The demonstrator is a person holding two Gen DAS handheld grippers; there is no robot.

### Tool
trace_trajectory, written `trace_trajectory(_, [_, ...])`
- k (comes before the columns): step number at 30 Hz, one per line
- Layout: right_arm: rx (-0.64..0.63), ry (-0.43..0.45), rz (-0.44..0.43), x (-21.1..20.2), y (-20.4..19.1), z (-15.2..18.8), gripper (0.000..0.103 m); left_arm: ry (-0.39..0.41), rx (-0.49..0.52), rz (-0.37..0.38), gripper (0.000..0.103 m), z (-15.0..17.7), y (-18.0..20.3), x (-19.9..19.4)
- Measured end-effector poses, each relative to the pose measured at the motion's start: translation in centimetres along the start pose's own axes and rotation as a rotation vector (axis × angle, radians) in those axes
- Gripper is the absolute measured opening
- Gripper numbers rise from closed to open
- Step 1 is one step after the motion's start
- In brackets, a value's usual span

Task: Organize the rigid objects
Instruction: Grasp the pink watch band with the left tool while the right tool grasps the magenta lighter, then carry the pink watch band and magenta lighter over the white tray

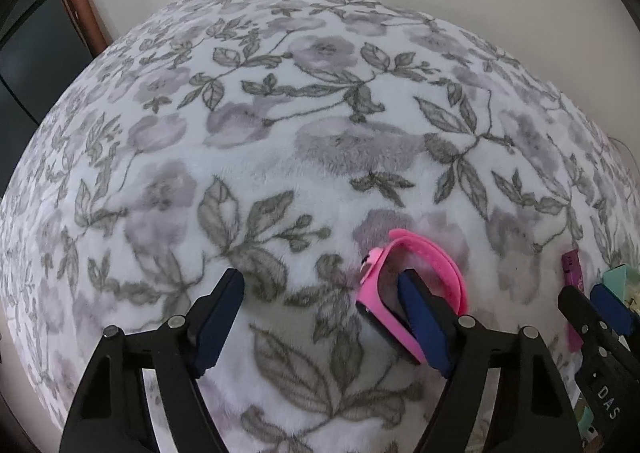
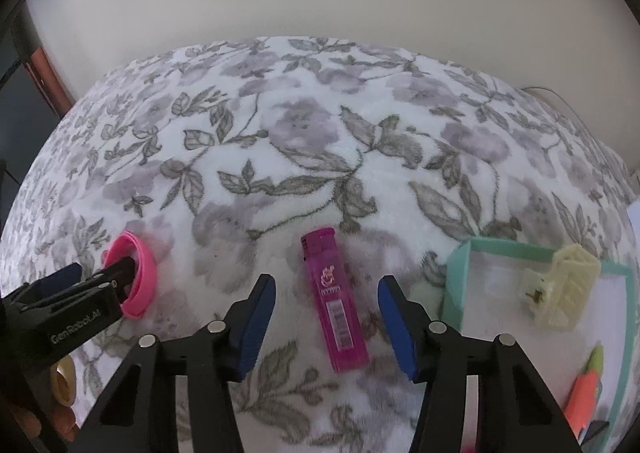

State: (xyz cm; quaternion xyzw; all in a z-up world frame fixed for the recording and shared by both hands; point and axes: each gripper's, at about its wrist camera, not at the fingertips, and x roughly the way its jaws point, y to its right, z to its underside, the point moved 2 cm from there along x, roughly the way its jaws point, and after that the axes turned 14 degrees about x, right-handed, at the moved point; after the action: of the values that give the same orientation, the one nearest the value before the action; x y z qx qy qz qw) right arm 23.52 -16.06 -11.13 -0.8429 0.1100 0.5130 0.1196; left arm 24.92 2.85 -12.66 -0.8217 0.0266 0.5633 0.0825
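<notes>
Floral blanket [image 2: 320,141] carries a mint tray [image 2: 456,273], cut off, holding a cream clip [image 2: 560,285]; both grippers' fingers spread, right gripper [image 2: 327,317] straddling a lighter [image 2: 336,301], left gripper [image 1: 322,317] beside a pink band [image 1: 400,277].

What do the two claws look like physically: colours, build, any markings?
Both match: matte black angular frames with triangular cutouts, silver round pins at the joints, dark blue pads on the fingers. The left claw shows white "GenRobot.AI" lettering on its side in the right wrist view; the right claw shows "DAS" in the left wrist view. No cables or sleeves visible.

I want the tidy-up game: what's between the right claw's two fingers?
The pink lighter lies on the flowered blanket between the right claw's open fingers, untouched; the right wrist view shows it.
</notes>
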Motion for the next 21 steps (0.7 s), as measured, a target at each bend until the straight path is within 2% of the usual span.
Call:
trace_trajectory(2, [0.004,-0.016,0.008,0.6,0.0,-0.1,0.050,0.004,0.009,-0.004,0.074,-0.3,0.2,0.0])
trace_trajectory(4, [0.007,-0.013,0.013,0.8,0.0,-0.1,0.049,0.004,0.013,-0.007,0.070,-0.5,0.4,0.1])
trace_trajectory(7, [0.009,-0.010,0.015,0.7,0.1,0.1,0.043,0.010,0.019,0.008,0.055,-0.6,0.9,-0.1])
trace_trajectory(9, [0.014,-0.009,0.017,0.6,0.2,0.4,0.035,0.017,0.036,0.011,0.039,-0.5,1.5,-0.3])
trace_trajectory(14, [0.012,-0.030,0.010,0.0,0.4,1.3,0.021,0.010,0.065,0.010,0.018,-0.1,2.5,-0.7])
trace_trajectory(21, [0.009,-0.049,0.003,-1.2,0.4,3.7,0.021,-0.049,0.042,0.010,0.014,1.5,2.6,-1.6])
